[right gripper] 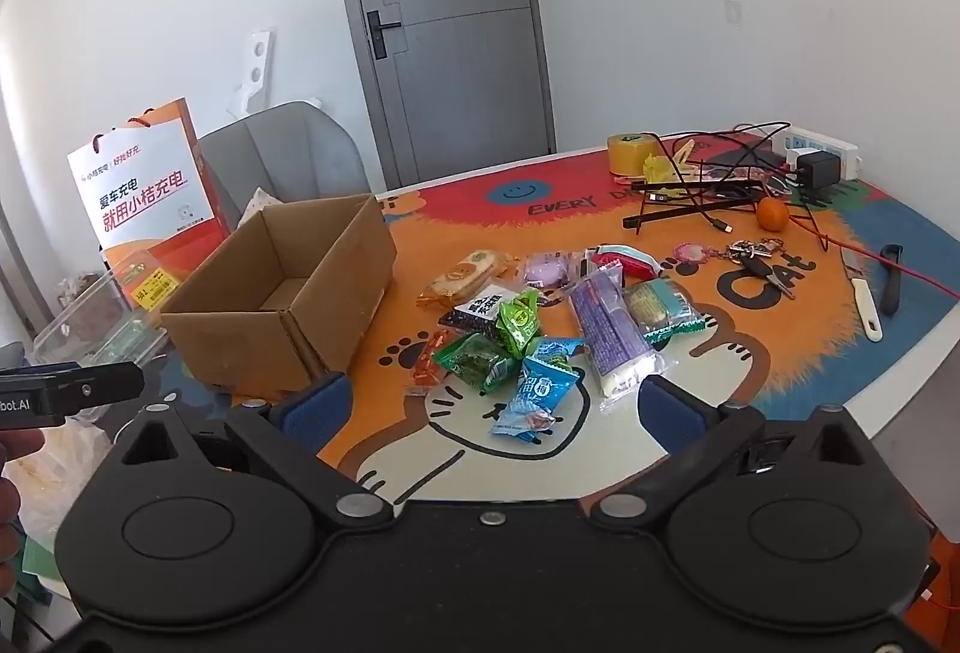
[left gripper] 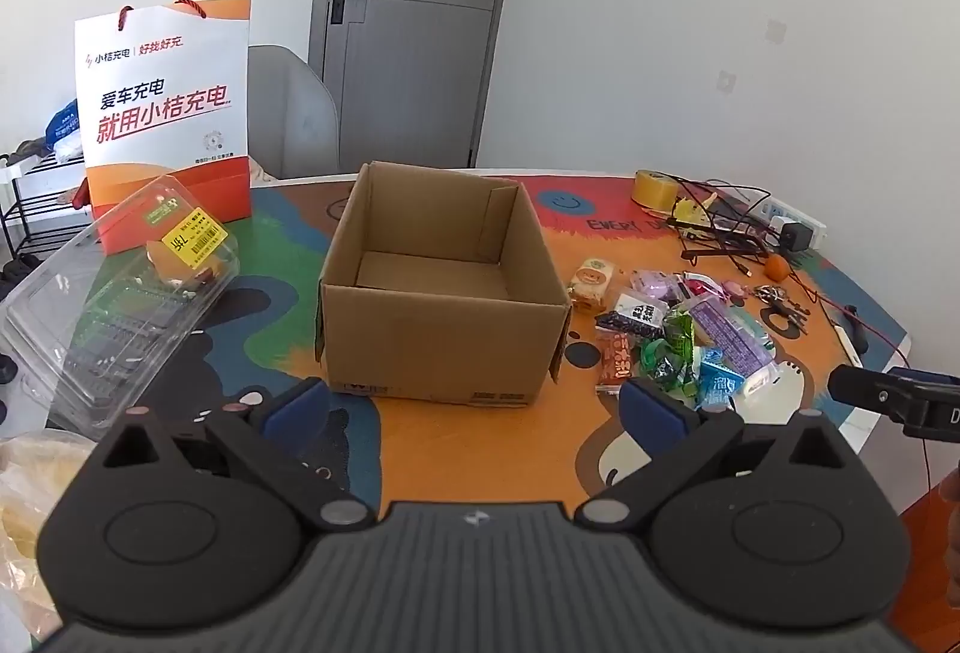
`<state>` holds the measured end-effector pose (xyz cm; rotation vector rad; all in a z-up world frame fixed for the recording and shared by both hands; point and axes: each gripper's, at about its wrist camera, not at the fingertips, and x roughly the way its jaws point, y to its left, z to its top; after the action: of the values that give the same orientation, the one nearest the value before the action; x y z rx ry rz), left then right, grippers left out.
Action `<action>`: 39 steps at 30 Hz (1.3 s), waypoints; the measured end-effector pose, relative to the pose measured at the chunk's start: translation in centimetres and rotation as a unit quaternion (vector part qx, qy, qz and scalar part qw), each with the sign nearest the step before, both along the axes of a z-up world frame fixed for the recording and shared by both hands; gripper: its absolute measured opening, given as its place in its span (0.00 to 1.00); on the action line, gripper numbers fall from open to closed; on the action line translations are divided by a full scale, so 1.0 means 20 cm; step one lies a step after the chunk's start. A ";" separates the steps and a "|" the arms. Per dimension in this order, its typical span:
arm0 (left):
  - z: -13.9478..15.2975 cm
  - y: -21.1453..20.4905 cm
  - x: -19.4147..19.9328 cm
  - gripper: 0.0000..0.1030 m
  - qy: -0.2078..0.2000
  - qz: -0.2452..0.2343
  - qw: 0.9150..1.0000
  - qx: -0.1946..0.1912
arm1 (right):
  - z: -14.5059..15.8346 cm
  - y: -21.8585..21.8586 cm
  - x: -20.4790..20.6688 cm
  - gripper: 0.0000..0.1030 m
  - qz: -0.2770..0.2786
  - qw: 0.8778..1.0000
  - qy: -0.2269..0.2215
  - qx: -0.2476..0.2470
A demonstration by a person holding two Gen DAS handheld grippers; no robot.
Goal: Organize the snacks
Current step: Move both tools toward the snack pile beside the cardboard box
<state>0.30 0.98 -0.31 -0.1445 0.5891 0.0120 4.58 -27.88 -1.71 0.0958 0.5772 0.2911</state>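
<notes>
On the tabletop (right gripper: 780, 353), near its front edge:
Left claw (left gripper: 474, 407): spread wide, gripping nothing, hovering just in front of the cardboard box (left gripper: 441, 287).
Right claw (right gripper: 495, 410): likewise spread wide and unloaded, poised over the nearest wrappers.
Cardboard box: flaps up, interior bare, toward the left edge.
Snack pile (right gripper: 540, 329): loose wrapped packets just right of the box, none inside it; blue packet (right gripper: 537, 395) closest to the front edge, long purple packet (right gripper: 606, 329) beside it.
Clear plastic container (left gripper: 114, 293): at the left edge.
Paper bag (left gripper: 165, 113): upright behind the container.
Tape roll (right gripper: 630, 153), cables, power strip (right gripper: 822, 152): far right corner.
</notes>
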 end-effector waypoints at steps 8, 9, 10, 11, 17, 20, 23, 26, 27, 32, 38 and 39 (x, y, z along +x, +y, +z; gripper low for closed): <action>0.01 0.01 0.00 0.99 -0.001 -0.003 1.000 -0.002 | 0.00 -0.03 0.02 1.00 -0.016 1.000 -0.001 0.008; 0.01 0.01 0.00 0.99 -0.001 -0.003 1.000 -0.002 | -0.01 -0.05 0.02 1.00 -0.018 1.000 -0.001 0.008; 0.01 0.00 -0.01 0.99 -0.001 -0.004 1.000 -0.002 | -0.01 -0.05 0.02 1.00 -0.019 1.000 -0.002 0.005; 0.02 0.00 -0.01 0.99 -0.002 -0.004 1.000 -0.002 | 0.00 -0.04 0.03 1.00 -0.018 1.000 0.005 0.014; 0.03 0.01 -0.01 0.99 -0.007 -0.003 1.000 -0.002 | 0.02 -0.04 0.01 1.00 -0.017 1.000 -0.021 0.009; 0.03 0.00 -0.01 0.99 -0.008 -0.002 1.000 -0.001 | 0.02 -0.04 0.01 1.00 -0.016 0.999 -0.023 0.015; 0.04 0.00 -0.02 0.99 -0.011 -0.003 1.000 -0.001 | 0.02 -0.04 0.00 1.00 -0.018 0.999 -0.035 0.013; 0.04 0.01 -0.02 0.99 -0.011 -0.003 1.000 -0.001 | 0.02 -0.04 0.01 1.00 -0.020 1.000 -0.008 -0.002; 0.04 0.01 -0.02 0.99 -0.011 -0.003 1.000 -0.002 | 0.03 -0.04 0.01 1.00 -0.020 1.000 -0.002 -0.007; 0.04 0.01 -0.02 0.99 -0.011 -0.005 1.000 -0.002 | 0.03 -0.05 0.01 1.00 -0.018 1.000 0.002 -0.011; 0.04 0.01 -0.02 0.99 -0.013 -0.008 1.000 -0.004 | 0.03 -0.04 0.01 1.00 -0.017 1.000 -0.003 -0.011; 0.03 0.01 -0.02 0.99 -0.013 -0.007 1.000 -0.005 | 0.02 -0.04 0.02 1.00 -0.018 1.000 -0.001 -0.010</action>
<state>-0.02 1.18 0.37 -0.1502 0.5650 -0.0061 4.93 -28.73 -1.29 0.0866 0.5751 0.2497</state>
